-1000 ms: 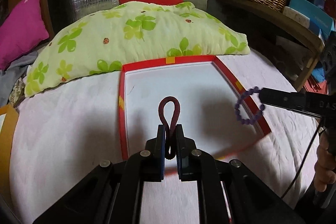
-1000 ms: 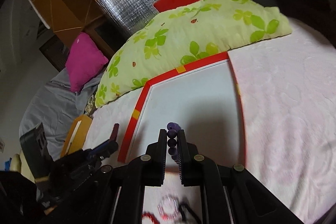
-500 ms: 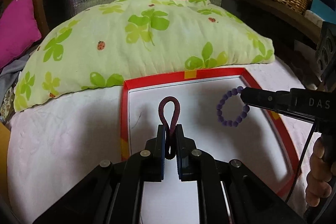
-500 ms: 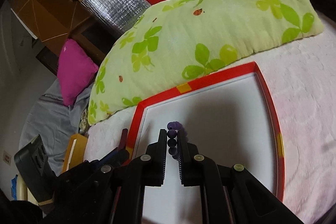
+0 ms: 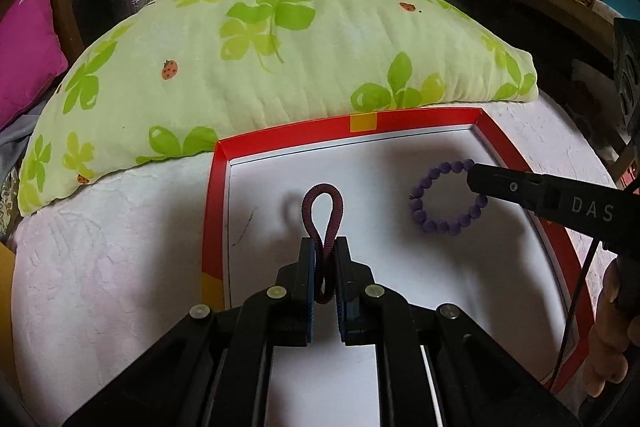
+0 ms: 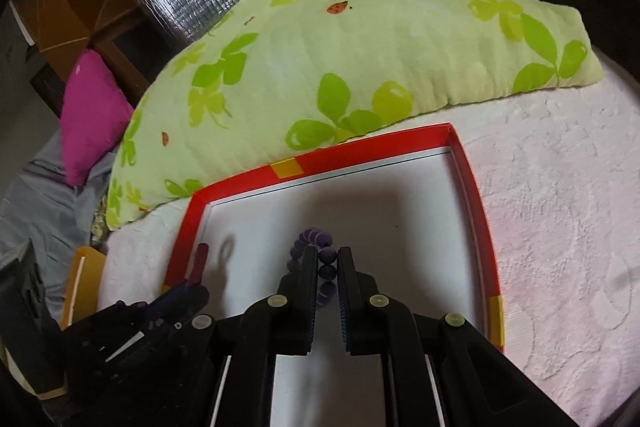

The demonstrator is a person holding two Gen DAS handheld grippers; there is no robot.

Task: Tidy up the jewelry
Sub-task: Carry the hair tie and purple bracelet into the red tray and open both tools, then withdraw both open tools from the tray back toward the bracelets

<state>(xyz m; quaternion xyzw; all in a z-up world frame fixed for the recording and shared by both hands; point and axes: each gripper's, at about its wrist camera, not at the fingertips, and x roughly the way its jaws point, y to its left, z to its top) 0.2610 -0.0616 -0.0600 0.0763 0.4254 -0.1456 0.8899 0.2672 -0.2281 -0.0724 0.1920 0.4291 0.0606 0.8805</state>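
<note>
Your left gripper [image 5: 324, 255] is clamped on the maroon loop bracelet [image 5: 323, 211], hanging just inside the red tray's [image 5: 210, 211] left rim. Bare white floor lies between the grippers. Your right gripper [image 6: 324, 263] pinches the purple bead bracelet [image 5: 444, 201] near the right rim.

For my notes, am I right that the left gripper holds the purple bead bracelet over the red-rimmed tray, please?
Not quite: the left gripper holds a dark red coiled loop. The purple bead bracelet is in the right gripper. Both are over the red-rimmed tray, as the left wrist view shows.
</note>
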